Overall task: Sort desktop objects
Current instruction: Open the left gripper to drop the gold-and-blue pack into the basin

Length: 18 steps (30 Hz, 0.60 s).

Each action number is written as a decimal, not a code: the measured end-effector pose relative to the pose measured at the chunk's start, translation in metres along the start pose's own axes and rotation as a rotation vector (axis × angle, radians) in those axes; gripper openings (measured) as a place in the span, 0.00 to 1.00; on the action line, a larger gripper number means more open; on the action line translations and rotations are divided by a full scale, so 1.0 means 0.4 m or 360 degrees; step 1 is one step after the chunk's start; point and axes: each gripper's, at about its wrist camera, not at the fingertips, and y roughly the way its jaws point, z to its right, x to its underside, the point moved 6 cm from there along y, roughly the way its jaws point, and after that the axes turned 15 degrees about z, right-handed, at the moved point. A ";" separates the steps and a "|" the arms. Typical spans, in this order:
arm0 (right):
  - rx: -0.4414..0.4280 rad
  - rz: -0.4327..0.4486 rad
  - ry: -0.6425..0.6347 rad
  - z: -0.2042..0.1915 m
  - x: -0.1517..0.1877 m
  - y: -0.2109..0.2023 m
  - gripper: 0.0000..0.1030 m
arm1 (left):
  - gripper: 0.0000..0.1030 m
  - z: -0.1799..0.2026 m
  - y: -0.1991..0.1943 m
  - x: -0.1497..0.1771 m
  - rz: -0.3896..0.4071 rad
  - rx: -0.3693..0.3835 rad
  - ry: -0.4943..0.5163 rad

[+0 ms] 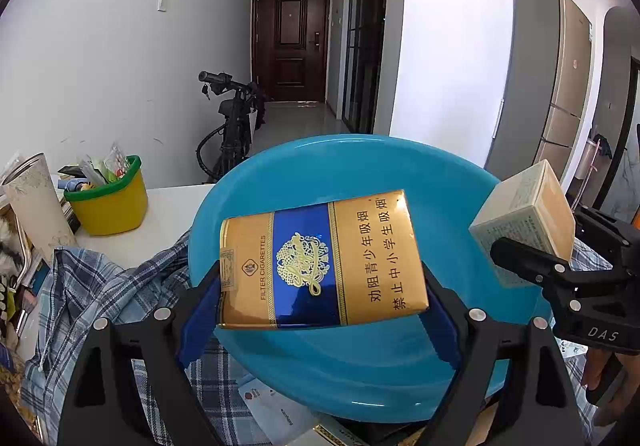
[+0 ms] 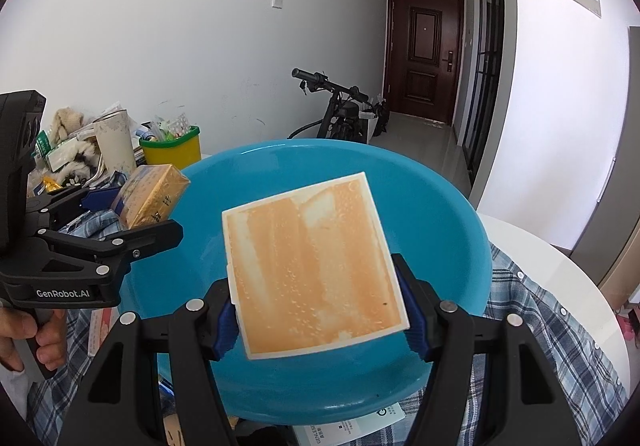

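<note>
My left gripper (image 1: 320, 286) is shut on a gold and blue cigarette pack (image 1: 320, 262) and holds it above a blue plastic basin (image 1: 360, 374). My right gripper (image 2: 320, 310) is shut on an orange and white box (image 2: 316, 266), also above the basin (image 2: 420, 181). In the left wrist view the right gripper (image 1: 536, 266) shows at the right edge with its box (image 1: 524, 213). In the right wrist view the left gripper (image 2: 132, 221) shows at the left with the cigarette pack (image 2: 152, 193).
The basin rests on a blue plaid shirt (image 1: 100, 294) over a white table (image 1: 168, 205). A yellow bin with a green rim (image 1: 108, 197), a pale cup (image 1: 36, 205) and clutter stand at the left. Papers (image 2: 352, 426) lie under the basin. A scooter (image 1: 232, 125) stands behind.
</note>
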 end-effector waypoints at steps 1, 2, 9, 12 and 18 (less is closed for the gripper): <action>0.0000 0.0001 -0.0002 -0.001 0.000 0.000 0.63 | 0.87 -0.001 0.000 0.000 -0.0001 0.0003 -0.0002; 0.0000 0.0002 -0.0003 -0.002 0.000 0.000 0.63 | 0.87 -0.002 -0.001 -0.001 0.0002 -0.0001 -0.0002; -0.0025 0.0018 0.0003 -0.013 -0.005 -0.003 0.63 | 0.87 0.001 -0.016 -0.006 0.0025 -0.0019 0.0015; -0.0023 0.0025 -0.0011 -0.020 -0.005 -0.006 0.63 | 0.87 0.002 -0.023 -0.008 0.0033 -0.0012 0.0009; -0.0065 0.0020 0.0011 -0.028 -0.005 -0.007 0.63 | 0.87 0.004 -0.023 -0.007 0.0030 -0.0011 0.0010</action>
